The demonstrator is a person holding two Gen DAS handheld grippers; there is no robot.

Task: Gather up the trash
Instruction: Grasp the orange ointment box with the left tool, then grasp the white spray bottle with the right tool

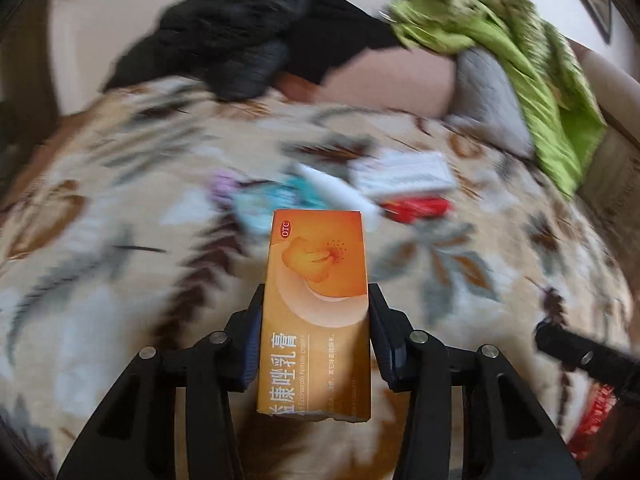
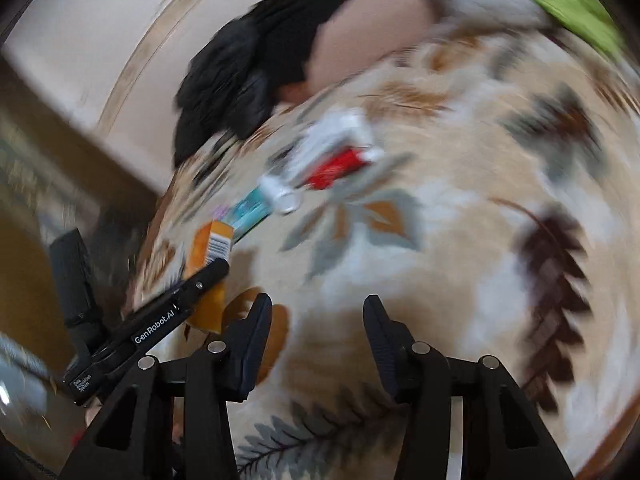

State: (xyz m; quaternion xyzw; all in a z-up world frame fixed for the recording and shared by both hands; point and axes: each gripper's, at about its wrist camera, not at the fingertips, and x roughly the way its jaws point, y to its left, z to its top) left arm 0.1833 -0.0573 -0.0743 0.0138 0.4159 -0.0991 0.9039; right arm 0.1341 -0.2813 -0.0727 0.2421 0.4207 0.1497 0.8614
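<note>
My left gripper (image 1: 316, 300) is shut on an orange medicine box (image 1: 316, 280), held lengthwise between the pads above the leaf-patterned blanket (image 1: 120, 240). The box also shows in the right wrist view (image 2: 208, 252), with the left gripper (image 2: 176, 304) clamped on it. My right gripper (image 2: 318, 312) is open and empty over the blanket (image 2: 460, 240). More trash lies beyond the box: a white tube (image 1: 340, 192), a teal packet (image 1: 260, 208), a white box (image 1: 404, 176) and a red packet (image 1: 416, 208). The views are blurred.
A black garment (image 1: 240, 40) and a pink pillow (image 1: 392, 76) lie at the bed's far side. A grey pillow (image 1: 488, 100) and a green cloth (image 1: 532, 64) are at the far right. The right gripper (image 1: 584, 356) enters at the lower right.
</note>
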